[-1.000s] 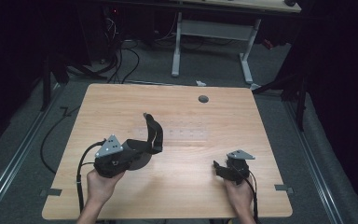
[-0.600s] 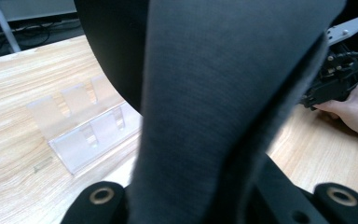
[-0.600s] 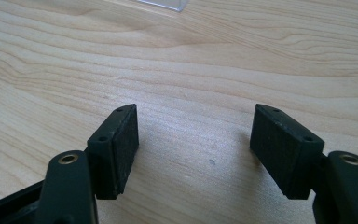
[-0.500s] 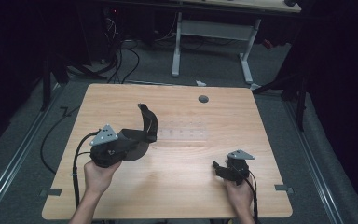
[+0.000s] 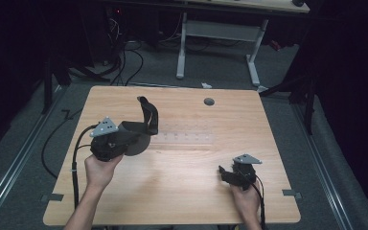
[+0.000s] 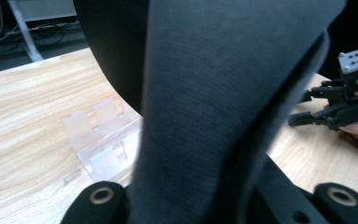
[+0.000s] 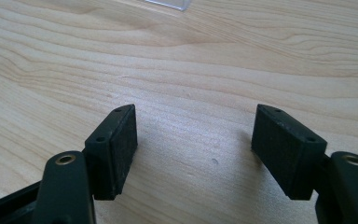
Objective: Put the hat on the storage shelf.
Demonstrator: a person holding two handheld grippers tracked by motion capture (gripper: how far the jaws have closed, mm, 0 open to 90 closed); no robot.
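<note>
- Left gripper (image 5: pixel 133 136), at left of centre in the high view, is clenched on a black headset (image 5: pixel 146 115); its curved band stands up above the jaws and arches toward the upper middle of the frame.
- Over the last second this gripper and its load have travelled from lower centre-left of the table (image 5: pixel 182 201) toward the upper left, and the band has tipped from leaning right to standing more upright.
- In the left gripper view the dark fabric band (image 6: pixel 223 107) looms close in front of the camera, so the jaws' exact closure on it is hidden; the steady carry suggests a firm grasp.
- Behind the band in that view sits a clear plastic stand (image 6: pixel 100 140) on the wood, at lower left of the frame. In the high view the same stand (image 5: pixel 187 139) is a faint pale strip at mid-table, just right of the headset.
- Right gripper (image 5: pixel 226 173), at lower right of the high view, has not moved in that second. Its 2 jaws stand released, well apart over bare wood in the right gripper view (image 7: pixel 193 149), holding nothing.
- My reading: the headset is being lifted and turned to line up with the stand, probably to hang on it. The shift leftward may be a repositioning before coming down, so placement is not yet done.
</note>
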